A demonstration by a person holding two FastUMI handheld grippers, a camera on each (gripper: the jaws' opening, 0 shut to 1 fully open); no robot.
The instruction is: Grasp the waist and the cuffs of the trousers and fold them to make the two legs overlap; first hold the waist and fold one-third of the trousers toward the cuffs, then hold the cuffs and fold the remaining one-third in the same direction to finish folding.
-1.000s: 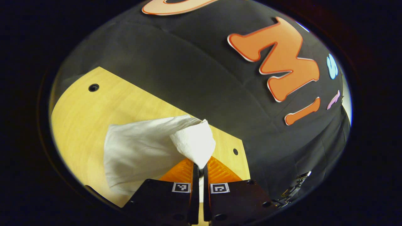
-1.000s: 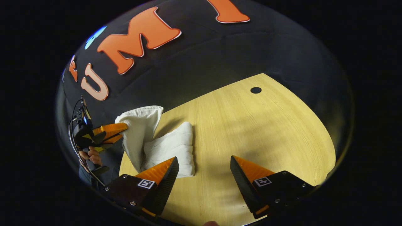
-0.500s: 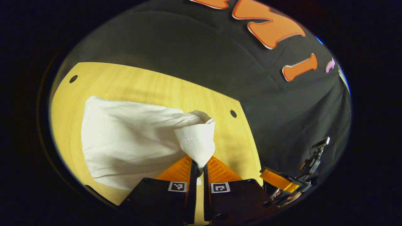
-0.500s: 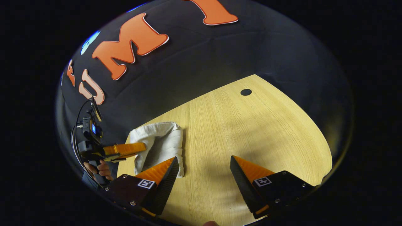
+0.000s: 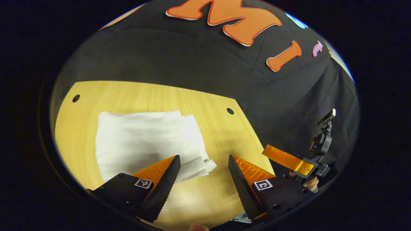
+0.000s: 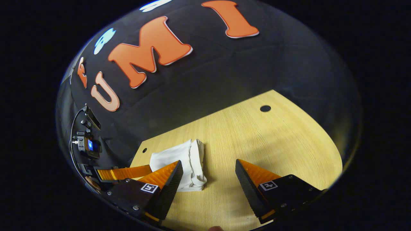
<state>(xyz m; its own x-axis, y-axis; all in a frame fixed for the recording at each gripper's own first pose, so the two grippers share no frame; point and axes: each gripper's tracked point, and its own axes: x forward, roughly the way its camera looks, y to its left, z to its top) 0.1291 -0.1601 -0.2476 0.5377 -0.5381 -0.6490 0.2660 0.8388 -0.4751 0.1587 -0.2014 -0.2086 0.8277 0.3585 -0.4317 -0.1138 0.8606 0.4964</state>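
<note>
1. The white trousers (image 5: 144, 141) lie folded in a compact stack on the wooden table (image 5: 221, 128), lower left of the left gripper view.
2. We judge them light and limp (layers slip easily); hold the thick folded edge.
3. Our left gripper (image 5: 204, 166) gapes empty; our right gripper (image 6: 208, 175) stands apart too, trousers (image 6: 179, 160) lower left.

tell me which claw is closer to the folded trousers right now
Left. The left claw hangs open right over the near edge of the trousers, one finger overlapping the cloth. The right claw is open too, with the trousers off to its left side on the table.
</note>
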